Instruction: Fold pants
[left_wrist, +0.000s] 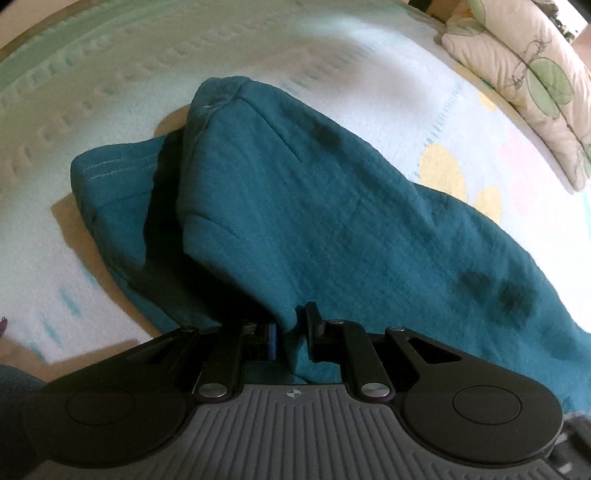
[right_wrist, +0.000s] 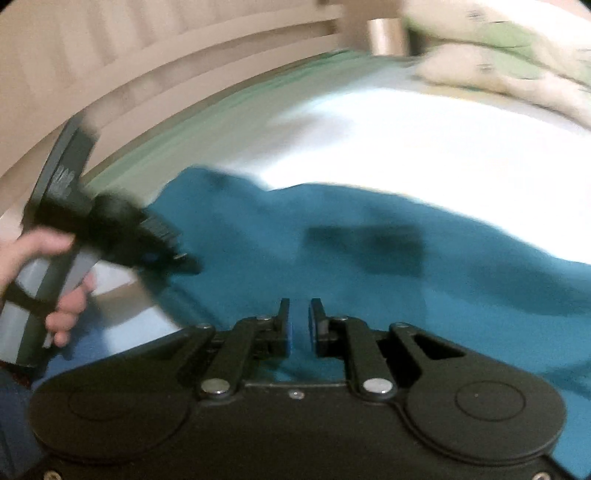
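The teal pants (left_wrist: 295, 206) are a soft, textured knit, folded over on themselves so the top layer drapes across the middle of the left wrist frame, with a stitched hem poking out at center left. Couple of darker blotches on the fabric. In the right wrist view they're a blurry teal spread across the lower half.

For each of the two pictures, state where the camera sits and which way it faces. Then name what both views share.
Left wrist: on the left gripper, looking steeply down its fingers at folded teal pants pinched between them.
Right wrist: on the right gripper, facing across the pants toward the bed's far edge; a hand holding the other gripper shows at left.
Shared: pants, bed, leaf-print pillow.
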